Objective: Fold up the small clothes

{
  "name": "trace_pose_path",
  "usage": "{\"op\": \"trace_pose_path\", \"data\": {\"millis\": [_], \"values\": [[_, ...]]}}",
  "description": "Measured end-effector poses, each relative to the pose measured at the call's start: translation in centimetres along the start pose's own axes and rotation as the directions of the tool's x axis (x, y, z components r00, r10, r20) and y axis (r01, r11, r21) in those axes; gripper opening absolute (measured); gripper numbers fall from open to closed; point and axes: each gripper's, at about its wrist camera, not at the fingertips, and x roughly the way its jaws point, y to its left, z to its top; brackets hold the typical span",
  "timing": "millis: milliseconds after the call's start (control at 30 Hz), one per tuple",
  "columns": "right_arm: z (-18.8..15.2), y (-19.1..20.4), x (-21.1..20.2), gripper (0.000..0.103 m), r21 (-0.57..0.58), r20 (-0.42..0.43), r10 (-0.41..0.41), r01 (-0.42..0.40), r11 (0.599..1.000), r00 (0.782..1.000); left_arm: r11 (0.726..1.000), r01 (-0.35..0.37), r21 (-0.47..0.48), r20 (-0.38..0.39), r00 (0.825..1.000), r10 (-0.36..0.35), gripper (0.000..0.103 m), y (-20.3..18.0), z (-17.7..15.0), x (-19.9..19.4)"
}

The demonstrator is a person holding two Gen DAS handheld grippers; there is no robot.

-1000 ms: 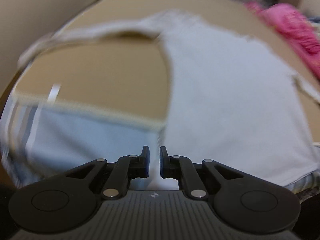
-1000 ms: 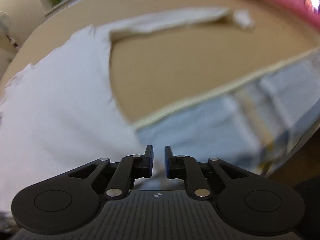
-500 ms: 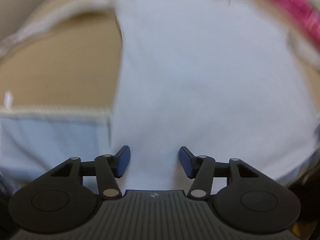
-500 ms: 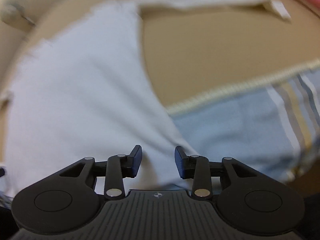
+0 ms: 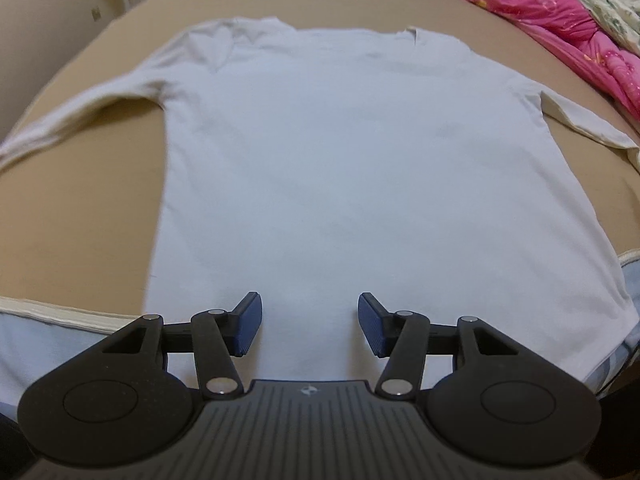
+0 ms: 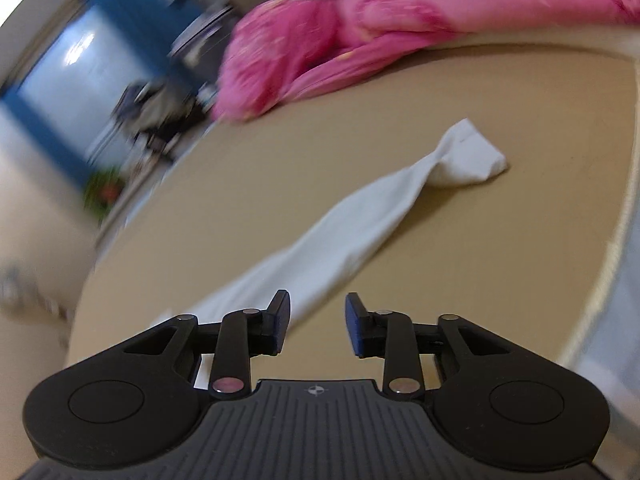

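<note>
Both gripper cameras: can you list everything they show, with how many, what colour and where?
Long-sleeved shirt: one, white, spread flat on the tan surface, hem nearest the left camera.
Shirt sleeve: one, white, stretched across the surface ahead of the right camera, cuff twisted.
Surface: one, tan, under the shirt.
Bedding: one heap, pink, at the far right edge.
Floral cloth: one, pale patterned, beyond the pink bedding.
Striped cloth: light blue, at the near edge.
Left gripper: black, blue pads, open over the hem.
Right gripper: black, open, by the sleeve.
</note>
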Motion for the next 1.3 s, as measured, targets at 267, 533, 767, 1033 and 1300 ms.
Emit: {"op": "trace_pose_path", "data": {"millis": [267,533,767,1033,1300], "values": [[5.5,-9.6,8.2,0.048,0.380,0.098,0.004,-0.041,0.924,0.995,0.998,-0.025,0.066,-0.005,1.000,0.025,0.071,-0.5,-0.7,3.6],[7.5,-14.1,15.4,0.032,0.527,0.075,0.011,-0.049,0.849,0.997,0.995,-0.049,0.083,0.017,0.999,0.048,0.077,-1.4,0.0,4.4],[9.9,-11.9,14.6,0.005,0.343,0.191,-0.120,0.048,0.938,0.974,0.995,-0.051,0.082,0.026,0.998,0.049,0.080,-1.4,0.2,4.6],[9.4,-14.1,11.2,0.011,0.424,0.214,-0.428,0.311,0.850,0.878,0.996,-0.049,0.079,0.023,0.999,0.048,0.080,-1.3,0.4,4.6],[8.6,-14.9,11.8,0.029,0.504,0.187,-0.255,0.130,0.854,0.949,0.996,-0.048,0.072,0.020,0.999,0.047,0.080,-1.3,0.5,4.6]]}}
